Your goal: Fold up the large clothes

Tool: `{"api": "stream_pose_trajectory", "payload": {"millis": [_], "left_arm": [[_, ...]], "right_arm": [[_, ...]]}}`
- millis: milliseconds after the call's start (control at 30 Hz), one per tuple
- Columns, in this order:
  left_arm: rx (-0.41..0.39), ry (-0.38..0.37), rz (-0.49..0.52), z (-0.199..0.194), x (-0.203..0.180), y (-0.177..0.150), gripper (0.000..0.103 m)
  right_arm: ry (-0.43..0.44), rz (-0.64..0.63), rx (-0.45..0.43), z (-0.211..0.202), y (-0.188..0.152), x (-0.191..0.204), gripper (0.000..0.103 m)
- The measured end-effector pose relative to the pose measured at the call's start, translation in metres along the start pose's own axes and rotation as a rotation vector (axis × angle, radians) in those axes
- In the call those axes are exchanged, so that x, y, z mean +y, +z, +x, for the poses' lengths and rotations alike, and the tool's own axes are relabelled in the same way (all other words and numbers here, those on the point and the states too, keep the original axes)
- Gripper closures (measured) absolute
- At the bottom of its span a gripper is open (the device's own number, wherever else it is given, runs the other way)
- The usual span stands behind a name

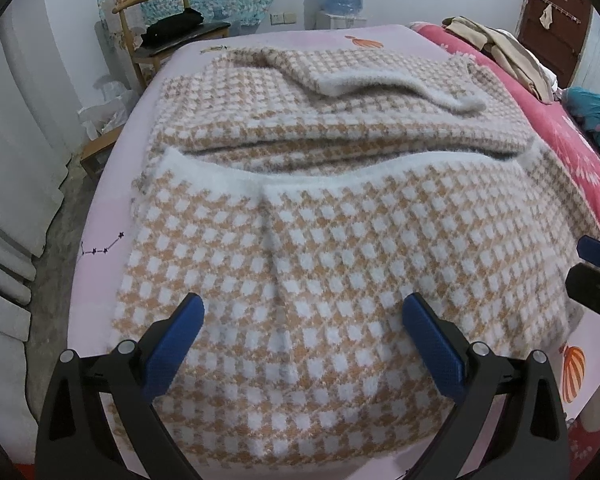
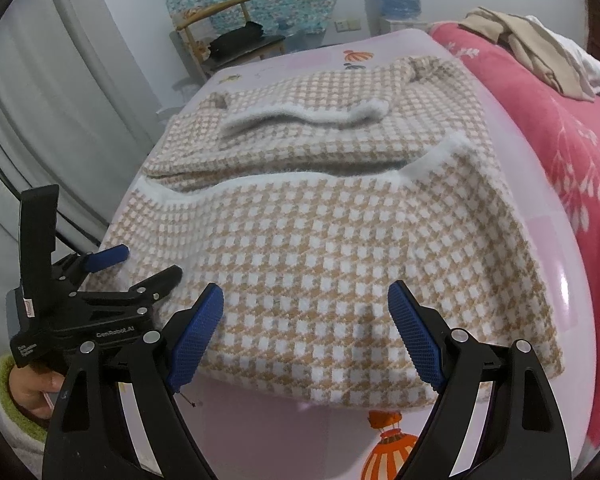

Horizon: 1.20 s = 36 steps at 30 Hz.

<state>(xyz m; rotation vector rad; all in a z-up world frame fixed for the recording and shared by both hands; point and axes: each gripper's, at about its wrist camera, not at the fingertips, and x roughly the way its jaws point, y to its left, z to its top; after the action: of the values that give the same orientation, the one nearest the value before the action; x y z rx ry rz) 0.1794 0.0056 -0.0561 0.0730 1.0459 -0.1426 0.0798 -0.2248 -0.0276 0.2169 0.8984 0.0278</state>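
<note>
Left hand-held gripper point(image 1: 302, 312) and right hand-held gripper point(image 2: 306, 304), both with jaws wide and empty, poised above the near edge of the houndstooth sweater point(image 1: 320, 220), which lies folded on the pink bed sheet point(image 2: 260, 432) (bare margin at front and sides). The left gripper body reads "GenRobot.AI"; its smaller label is illegible.

Both wrist cameras look steeply down and forward along their own fingers from close above the near end of the checked sweater point(image 1: 320, 240), left view beside right, sharing sweater, pink bed sheet point(image 2: 532, 184) and far wooden chair point(image 1: 160, 24).
</note>
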Motion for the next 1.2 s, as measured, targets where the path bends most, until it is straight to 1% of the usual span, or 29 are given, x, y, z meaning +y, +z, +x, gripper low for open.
{"api": "stream_pose_trajectory", "payload": {"millis": [367, 1200], "left_arm": [[0.015, -0.005, -0.013, 0.0064, -0.002, 0.0041, 0.005], [0.015, -0.006, -0.012, 0.0073, -0.0015, 0.0029, 0.005]], "right_arm": [[-0.004, 0.006, 0.003, 0.0006, -0.0012, -0.001, 0.023], [-0.005, 0.004, 0.004, 0.002, -0.002, 0.0022, 0.023]]}}
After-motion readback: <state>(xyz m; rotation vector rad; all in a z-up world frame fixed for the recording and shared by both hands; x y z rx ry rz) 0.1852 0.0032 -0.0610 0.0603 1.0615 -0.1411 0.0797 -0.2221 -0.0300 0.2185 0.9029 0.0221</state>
